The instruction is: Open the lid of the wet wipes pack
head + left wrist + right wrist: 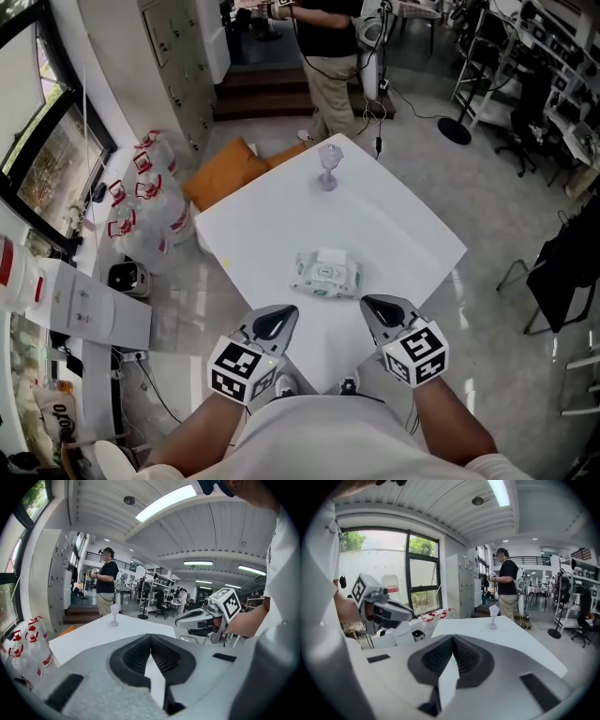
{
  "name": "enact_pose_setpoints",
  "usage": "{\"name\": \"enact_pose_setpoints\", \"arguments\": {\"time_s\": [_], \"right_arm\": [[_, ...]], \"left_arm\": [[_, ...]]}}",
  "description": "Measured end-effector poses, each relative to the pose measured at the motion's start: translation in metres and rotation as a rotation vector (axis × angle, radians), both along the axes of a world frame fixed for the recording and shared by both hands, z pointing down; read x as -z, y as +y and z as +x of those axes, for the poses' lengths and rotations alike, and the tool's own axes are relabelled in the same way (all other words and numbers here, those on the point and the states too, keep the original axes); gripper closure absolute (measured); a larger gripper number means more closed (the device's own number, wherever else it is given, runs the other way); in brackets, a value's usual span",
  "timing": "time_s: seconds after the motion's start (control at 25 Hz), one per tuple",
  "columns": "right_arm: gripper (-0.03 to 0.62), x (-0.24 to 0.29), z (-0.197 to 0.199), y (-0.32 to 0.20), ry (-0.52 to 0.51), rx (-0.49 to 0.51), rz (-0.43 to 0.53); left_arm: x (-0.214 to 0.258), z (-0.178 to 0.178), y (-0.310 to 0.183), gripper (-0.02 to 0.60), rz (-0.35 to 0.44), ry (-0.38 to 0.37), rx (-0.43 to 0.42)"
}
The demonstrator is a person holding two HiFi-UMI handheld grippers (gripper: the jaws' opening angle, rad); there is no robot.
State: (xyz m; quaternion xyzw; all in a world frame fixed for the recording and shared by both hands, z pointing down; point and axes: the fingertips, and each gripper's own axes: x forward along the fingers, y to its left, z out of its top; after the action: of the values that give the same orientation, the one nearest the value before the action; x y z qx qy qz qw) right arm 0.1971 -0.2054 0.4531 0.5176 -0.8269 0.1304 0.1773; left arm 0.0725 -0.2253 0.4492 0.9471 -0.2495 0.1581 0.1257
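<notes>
Tongs, one pair, hand-held, grey two-jaw type with marker cubes: left gripper (284,314), jaws pressed together tip to tip, nothing between them; right gripper (371,305), jaws likewise pressed together and empty. Both are held above the near corner of the white square table (403,220), side by side and apart, tips pointing toward the table's middle. White-and-green soft wet wipes pack (326,273): lying flat on the table, just beyond the two tips and between them, touched by neither; lid position not readable. Clear stemmed plastic goblet (329,167): upright near the table's far corner. Orange flat board (228,171): on the floor beside the table's far-left edge. Person (330,56): standing beyond the table's far corner.
</notes>
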Motion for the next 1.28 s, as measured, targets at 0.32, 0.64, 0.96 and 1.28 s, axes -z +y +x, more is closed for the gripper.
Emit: {"name": "enact_pose_setpoints", "arguments": {"time_s": [0.32,0.64,0.96,1.28], "right_arm": [[0.588,0.042,0.008,0.024,-0.297,-0.079,0.095],[0.588,0.027,0.012,0.040,-0.279,-0.127,0.085],[0.588,0.016,0.012,0.046,-0.281,-0.149,0.062],[0.588,0.013,0.012,0.050,-0.270,-0.148,0.065]], "left_arm": [[0.017,0.008,0.006,0.581,0.037,0.038,-0.018],[0.020,0.005,0.006,0.581,0.050,0.046,-0.022],[0.019,0.003,0.008,0.581,0.042,0.041,-0.020],[0.017,0.007,0.015,0.581,0.039,0.039,-0.029]]}}
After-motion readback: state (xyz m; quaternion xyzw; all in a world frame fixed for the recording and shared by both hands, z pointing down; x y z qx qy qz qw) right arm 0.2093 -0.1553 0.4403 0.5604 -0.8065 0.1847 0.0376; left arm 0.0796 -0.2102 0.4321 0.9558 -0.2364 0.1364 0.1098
